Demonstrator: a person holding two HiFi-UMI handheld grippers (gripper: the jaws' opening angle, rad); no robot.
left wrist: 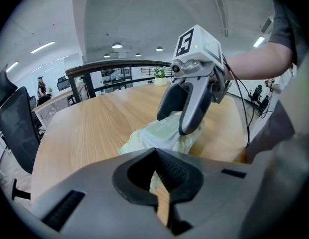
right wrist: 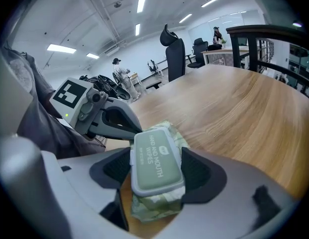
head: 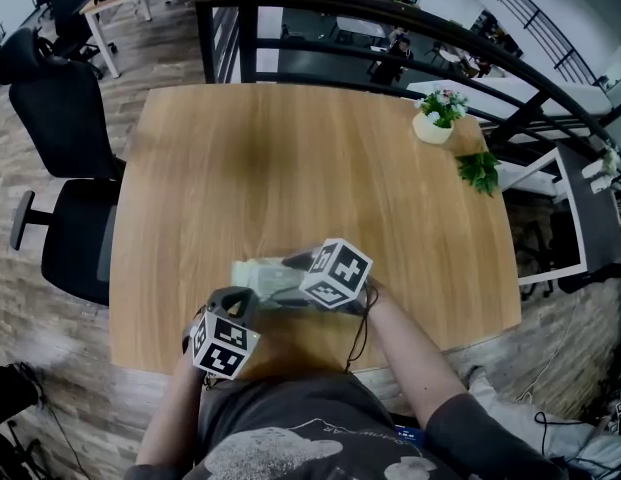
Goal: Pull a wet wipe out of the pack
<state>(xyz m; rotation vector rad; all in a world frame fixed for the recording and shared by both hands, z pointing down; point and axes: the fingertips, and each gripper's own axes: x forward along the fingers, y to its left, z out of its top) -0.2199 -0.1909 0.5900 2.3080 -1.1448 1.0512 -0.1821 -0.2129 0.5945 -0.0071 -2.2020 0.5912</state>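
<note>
A pale green wet wipe pack (head: 256, 275) with a flat hinged lid (right wrist: 156, 157) lies on the wooden table (head: 290, 168) near its front edge. My right gripper (right wrist: 156, 172) is shut on the pack, with a pad against each long side of the lid. In the head view, the right gripper (head: 290, 286) reaches the pack from the right. My left gripper (left wrist: 156, 176) is shut, its tips at the pack's (left wrist: 156, 133) near end. Whether they pinch any wrapper is hidden. The lid is closed and no wipe shows.
A small potted flower (head: 438, 116) and a green sprig (head: 480, 171) sit at the table's far right. Black office chairs (head: 70, 168) stand to the left. A dark railing (head: 390, 8) runs behind the table.
</note>
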